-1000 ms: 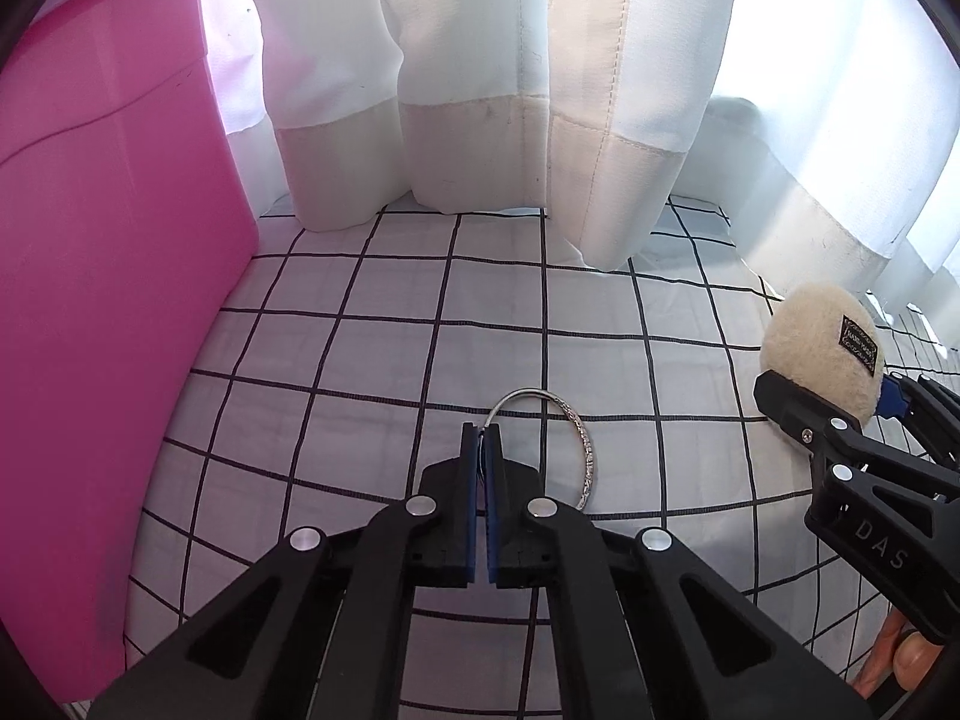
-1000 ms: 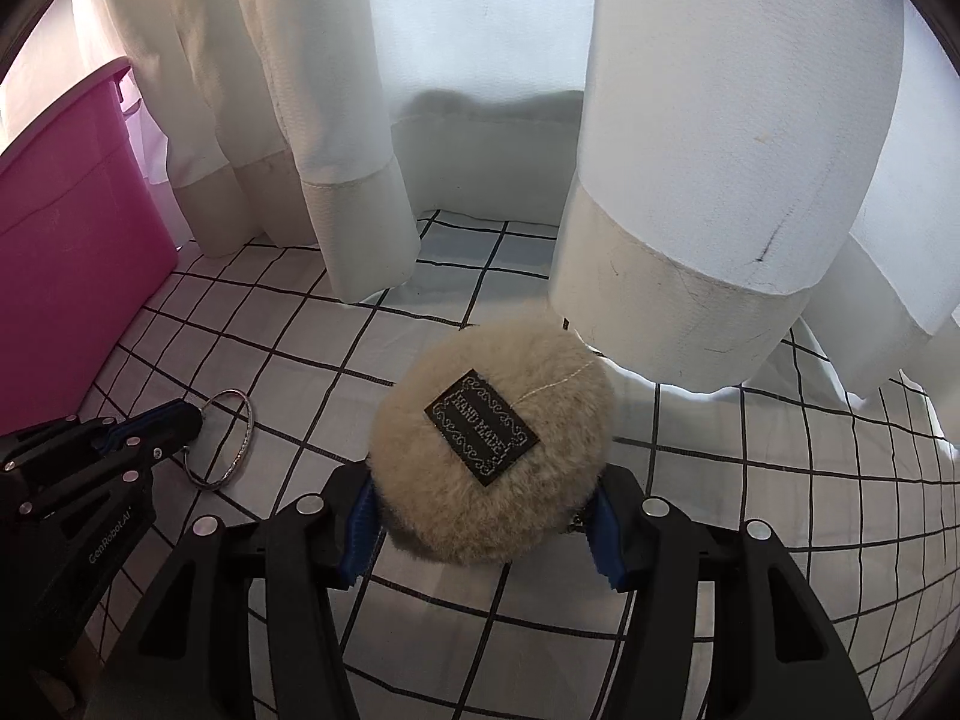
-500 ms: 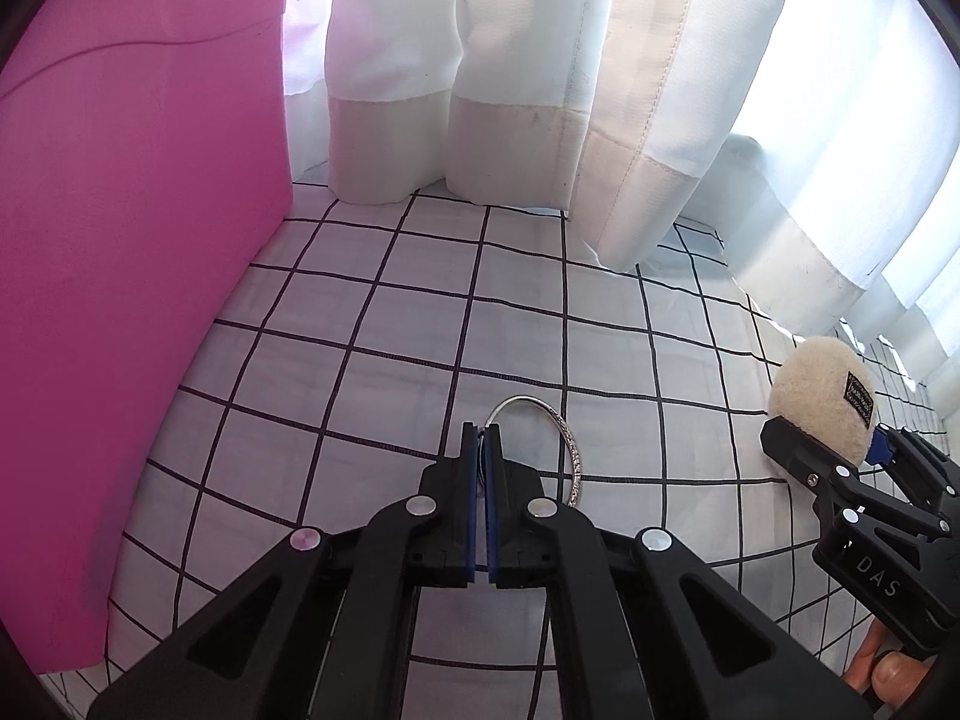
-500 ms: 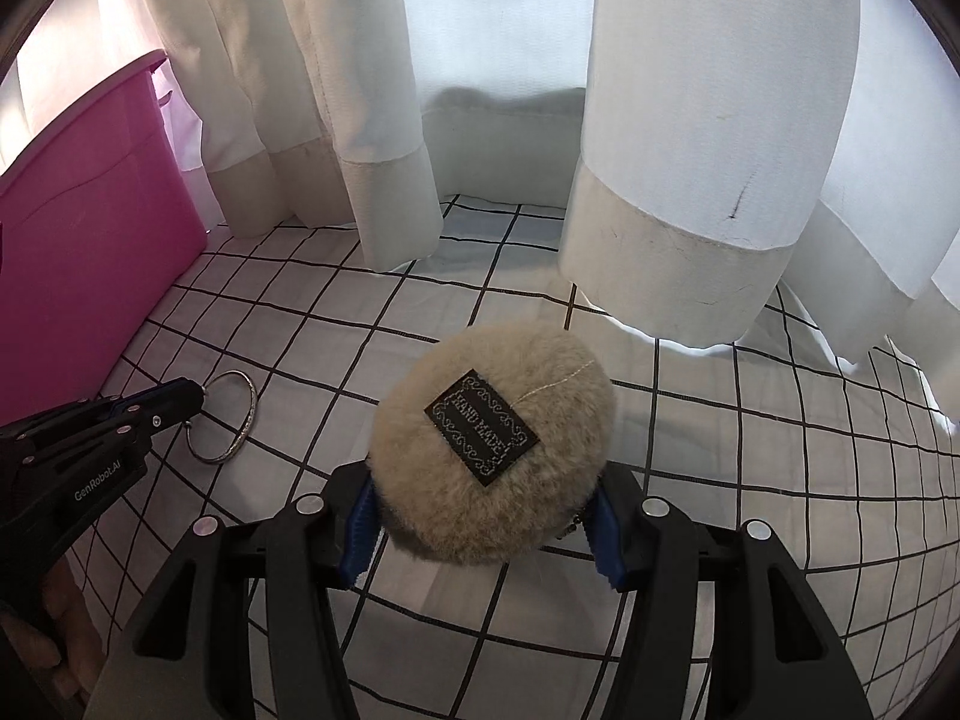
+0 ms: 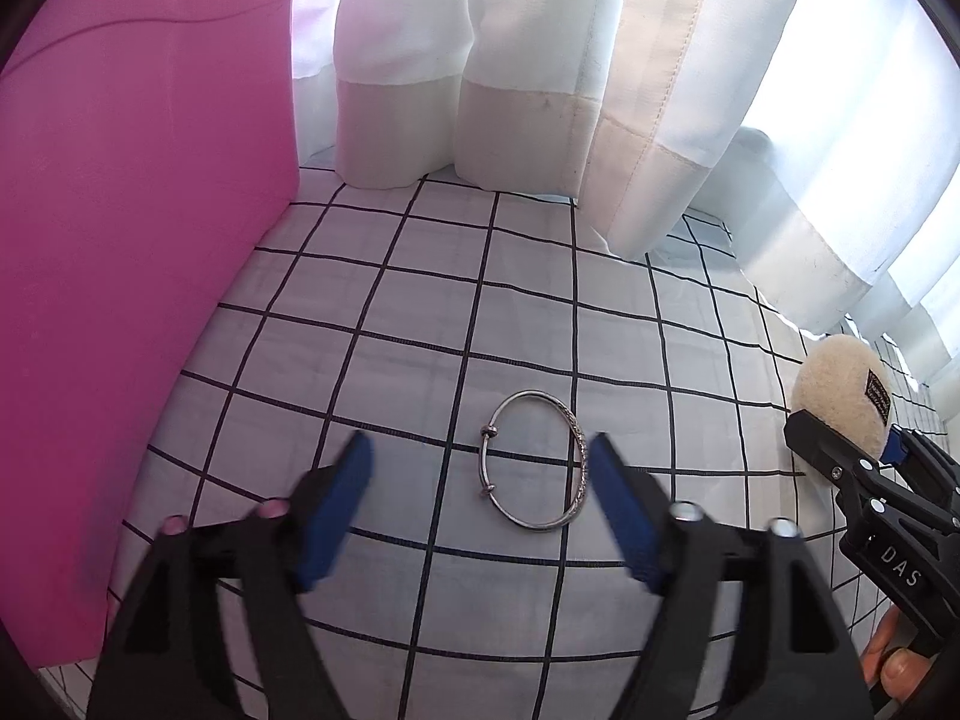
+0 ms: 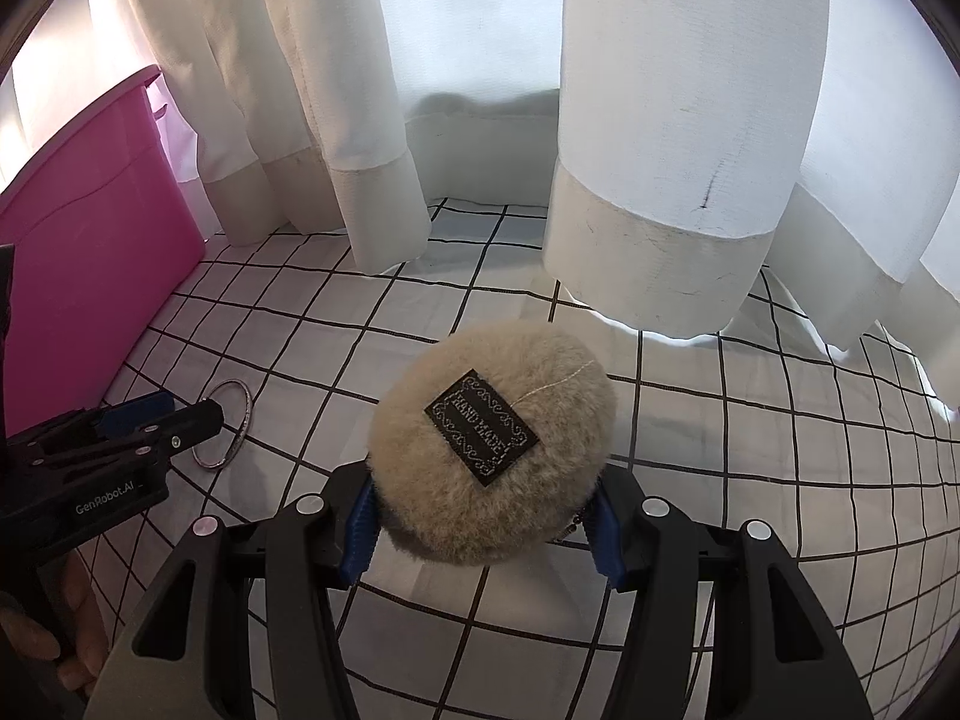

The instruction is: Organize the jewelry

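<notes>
Bangle (image 5: 534,461) lies flat on the grid-checked cloth (image 5: 420,312) directly ahead of your left gripper (image 5: 480,495), between its blue pads (image 5: 333,507), touching neither. Those jaws are spread wide and hold nothing. Your right gripper (image 6: 483,519), well off to the right, stays out of it, clamped on the furry handmade pouch (image 6: 492,450).

Your backlight through the curtains (image 5: 540,60) blows out upper right; left gripper (image 5: 480,504) fingers motion-blurred; fisheye bends the grid cloth (image 6: 420,312), dark corners.
</notes>
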Tool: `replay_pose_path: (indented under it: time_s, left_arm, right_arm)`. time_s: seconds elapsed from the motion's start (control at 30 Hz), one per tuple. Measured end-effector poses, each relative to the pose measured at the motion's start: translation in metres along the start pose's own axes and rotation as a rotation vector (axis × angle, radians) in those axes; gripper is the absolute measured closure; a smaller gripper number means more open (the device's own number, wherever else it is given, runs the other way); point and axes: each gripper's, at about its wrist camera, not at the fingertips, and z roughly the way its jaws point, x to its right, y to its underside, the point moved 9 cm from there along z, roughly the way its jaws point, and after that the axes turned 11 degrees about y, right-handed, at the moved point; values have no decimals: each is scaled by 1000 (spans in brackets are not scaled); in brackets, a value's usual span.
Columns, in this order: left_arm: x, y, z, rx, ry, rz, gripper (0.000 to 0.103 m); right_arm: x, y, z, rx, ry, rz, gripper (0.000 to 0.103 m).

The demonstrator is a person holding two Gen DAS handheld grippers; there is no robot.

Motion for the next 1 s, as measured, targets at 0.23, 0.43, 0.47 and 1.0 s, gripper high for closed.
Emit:
replay_pose_path:
  time_s: [0.23,0.43,0.47,1.0]
  left_arm:
    - [10,-3,9,-13,-72,81,8]
    - [9,4,19,-18,-145,138,6]
    - [9,4,19,-16,-139,137,7]
    - [35,10,4,-5,-41,202,62]
  right_arm:
    - [1,-1,1,3,1,11,48]
    - [3,0,2,1,1,17,48]
    - [3,0,3,0,2,18,49]
    - [1,-2,0,6,-14,31,49]
